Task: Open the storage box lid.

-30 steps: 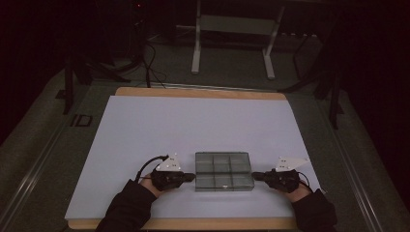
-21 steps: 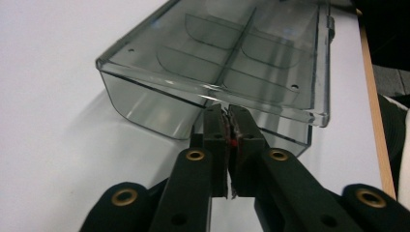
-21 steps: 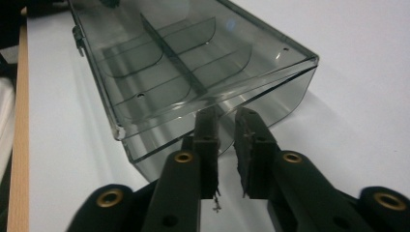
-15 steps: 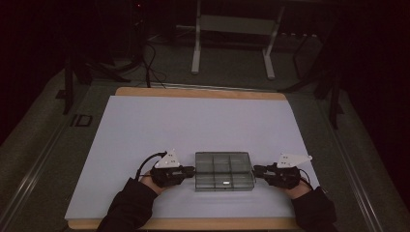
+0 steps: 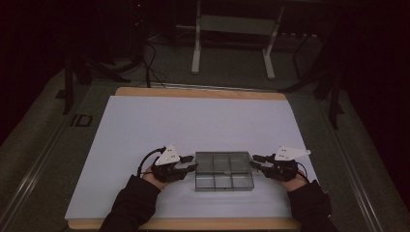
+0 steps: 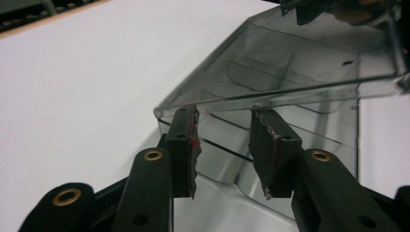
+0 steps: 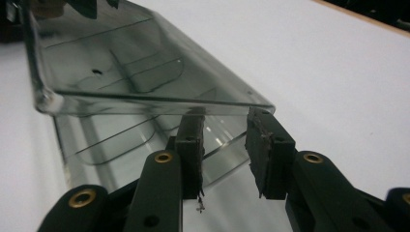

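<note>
I have the clear compartment box (image 5: 223, 170) lying near the worktop's (image 5: 145, 125) front edge, between both tools. My left tool (image 5: 189, 167) and right tool (image 5: 257, 162) sit spread, jaws under the lid's (image 6: 290, 63) overhanging end lips. I should raise both ends evenly, keeping the base from lifting.

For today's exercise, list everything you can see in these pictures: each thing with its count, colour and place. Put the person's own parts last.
Compartment box: one, clear smoky grey, near edge of the sheet, between the two grippers.
Sheet: one, white, covering the tabletop.
Table: one, light wood, edge showing around the sheet.
Stand: one, pale grey, on the floor beyond the table.
Left gripper: one, black, jaws apart at the box's left end.
Right gripper: one, black, jaws apart at the box's right end.
Sleeves: two, dark, bottom of the high view.
</note>
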A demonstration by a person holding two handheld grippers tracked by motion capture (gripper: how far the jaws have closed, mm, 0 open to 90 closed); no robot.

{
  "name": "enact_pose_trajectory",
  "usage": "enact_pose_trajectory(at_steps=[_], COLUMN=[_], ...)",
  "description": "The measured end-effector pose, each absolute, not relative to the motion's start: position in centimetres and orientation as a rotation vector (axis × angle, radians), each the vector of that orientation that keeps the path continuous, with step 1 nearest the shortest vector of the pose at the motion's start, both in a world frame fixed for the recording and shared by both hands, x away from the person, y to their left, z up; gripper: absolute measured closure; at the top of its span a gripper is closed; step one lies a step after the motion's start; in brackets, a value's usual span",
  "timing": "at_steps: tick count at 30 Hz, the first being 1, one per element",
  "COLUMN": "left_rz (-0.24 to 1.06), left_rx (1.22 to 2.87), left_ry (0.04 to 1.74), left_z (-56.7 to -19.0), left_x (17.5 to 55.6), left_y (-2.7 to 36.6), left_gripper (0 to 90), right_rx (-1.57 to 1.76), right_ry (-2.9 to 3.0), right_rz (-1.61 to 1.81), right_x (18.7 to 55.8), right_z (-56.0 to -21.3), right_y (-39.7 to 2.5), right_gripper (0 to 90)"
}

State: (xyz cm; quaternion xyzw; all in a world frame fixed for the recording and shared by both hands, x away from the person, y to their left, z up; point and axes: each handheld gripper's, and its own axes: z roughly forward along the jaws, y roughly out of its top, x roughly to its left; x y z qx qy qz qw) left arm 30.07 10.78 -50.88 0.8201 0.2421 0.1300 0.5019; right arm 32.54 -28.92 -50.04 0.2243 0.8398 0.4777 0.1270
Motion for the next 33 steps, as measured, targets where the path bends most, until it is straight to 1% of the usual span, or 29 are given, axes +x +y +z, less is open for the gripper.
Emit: enact_pose_trajectory(at_steps=[8,10,11,13,18,19,23,26,33], left_rz=[0.369,0.378,0.428,0.446,0.458,0.484,0.496,0.480,0.486], left_rx=[1.943,1.946,1.946,1.937,1.921,1.907,1.880,1.873,1.852], left_ry=[0.586,0.583,0.580,0.575,0.611,0.624,0.653,0.682,0.727], left_z=[-50.5,-50.5,-50.4,-50.3,-50.5,-50.5,-50.5,-50.6,-51.2], left_x=[30.6,30.8,30.9,31.0,31.5,31.6,31.8,32.2,32.5], left_y=[10.3,10.2,10.0,9.7,9.5,9.4,9.3,9.2,8.9], left_gripper=[64.9,68.4,68.5,71.1,72.5,75.3,77.9,77.8,78.7], right_rx=[0.662,0.657,0.658,0.668,0.675,0.689,0.711,0.728,0.763], right_ry=[2.399,2.395,2.384,2.369,2.337,2.322,2.304,2.293,2.263], right_rz=[1.411,1.412,1.412,1.419,1.432,1.438,1.440,1.436,1.416], right_x=[33.3,33.4,33.6,33.6,33.7,33.9,34.2,34.4,34.7], right_z=[-49.5,-49.4,-49.3,-49.3,-49.2,-49.2,-49.1,-49.1,-49.2], right_y=[-28.5,-28.4,-28.3,-28.2,-28.0,-27.9,-27.8,-27.6,-27.1], right_gripper=[68.8,69.7,71.6,73.7,75.3,75.6,76.8,76.5,76.1])
